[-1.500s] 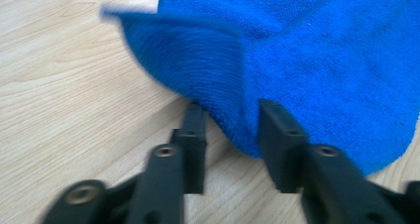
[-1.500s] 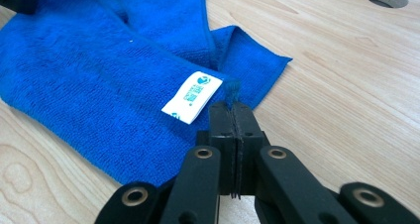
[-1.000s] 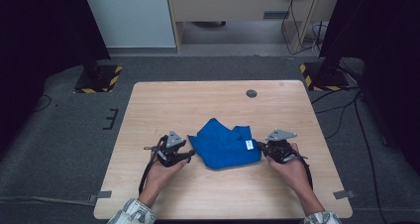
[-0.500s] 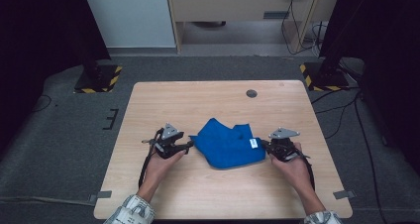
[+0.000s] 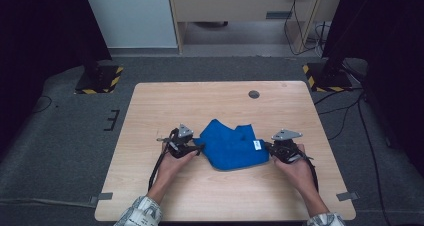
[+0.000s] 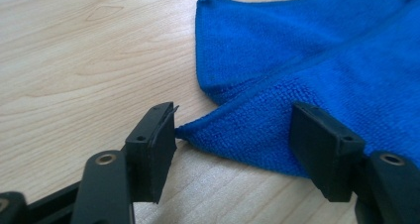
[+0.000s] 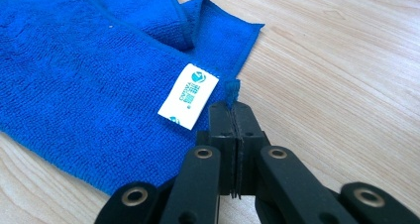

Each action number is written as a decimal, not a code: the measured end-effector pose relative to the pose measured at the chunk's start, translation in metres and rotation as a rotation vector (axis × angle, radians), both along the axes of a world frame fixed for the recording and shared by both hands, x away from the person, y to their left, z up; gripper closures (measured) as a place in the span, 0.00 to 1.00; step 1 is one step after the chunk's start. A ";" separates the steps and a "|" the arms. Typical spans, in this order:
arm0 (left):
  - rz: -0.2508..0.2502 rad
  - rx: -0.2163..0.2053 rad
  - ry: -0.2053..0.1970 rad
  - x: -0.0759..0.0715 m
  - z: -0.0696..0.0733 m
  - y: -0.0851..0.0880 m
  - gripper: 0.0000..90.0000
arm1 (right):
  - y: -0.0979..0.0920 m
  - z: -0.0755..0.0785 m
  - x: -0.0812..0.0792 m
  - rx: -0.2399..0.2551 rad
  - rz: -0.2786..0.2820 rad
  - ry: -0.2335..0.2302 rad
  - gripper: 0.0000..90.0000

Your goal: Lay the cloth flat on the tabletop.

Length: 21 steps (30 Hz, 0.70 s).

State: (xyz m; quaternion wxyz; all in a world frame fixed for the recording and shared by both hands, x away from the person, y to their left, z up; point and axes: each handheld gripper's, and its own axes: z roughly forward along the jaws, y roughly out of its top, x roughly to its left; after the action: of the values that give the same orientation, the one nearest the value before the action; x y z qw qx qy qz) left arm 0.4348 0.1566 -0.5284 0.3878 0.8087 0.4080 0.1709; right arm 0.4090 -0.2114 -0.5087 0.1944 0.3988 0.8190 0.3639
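Blue microfibre cloth (image 5: 231, 147): one item, lying partly folded near the middle of the tabletop (image 5: 165, 101), slightly toward the six o'clock edge in the high view. A stitched hem runs across it, and an upper layer overlaps the lower, so the fold is judged unfinished.

White label (image 7: 188, 95): sewn at the cloth's three o'clock corner, just beside the right gripper's jaws; a handy marker for that corner.

Right gripper (image 7: 233, 111): at three o'clock of the cloth, jaws clenched together on the corner hem, a tuft of blue edge showing above the pads. The pinch is judged to anchor this end, keeping the cloth taut and in place.

Left gripper (image 6: 237, 135): at nine o'clock of the cloth, released; its jaws have just been opening. They stand apart with the pointed corner lying flat on the wood between them, neither pad pressing it. Judged: this corner is set down where it belongs.

Dark round grommet (image 5: 254, 94): at twelve o'clock, well apart from the cloth.
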 end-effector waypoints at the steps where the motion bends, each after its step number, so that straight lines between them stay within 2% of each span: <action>1: 0.003 0.013 -0.005 0.000 0.000 -0.001 0.38 | 0.000 0.000 0.000 0.000 0.000 0.000 1.00; 6: 0.007 0.021 0.001 0.000 -0.003 -0.001 0.37 | -0.001 0.001 0.000 0.001 0.003 -0.001 1.00; 13: 0.011 0.004 0.027 0.003 -0.007 0.002 0.37 | -0.001 0.000 0.000 -0.001 0.004 0.003 1.00; 16: 0.007 0.006 0.025 0.003 -0.007 0.002 0.39 | -0.001 0.000 0.000 0.000 0.003 0.004 1.00; 21: -0.021 0.005 0.017 0.000 -0.006 0.001 0.52 | 0.000 0.001 -0.001 0.002 0.002 0.002 1.00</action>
State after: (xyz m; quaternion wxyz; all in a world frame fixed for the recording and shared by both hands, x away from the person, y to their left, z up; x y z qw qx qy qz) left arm 0.4347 0.1577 -0.5349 0.3841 0.8153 0.4023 0.1608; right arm 0.4079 -0.2117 -0.5078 0.1930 0.3986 0.8192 0.3643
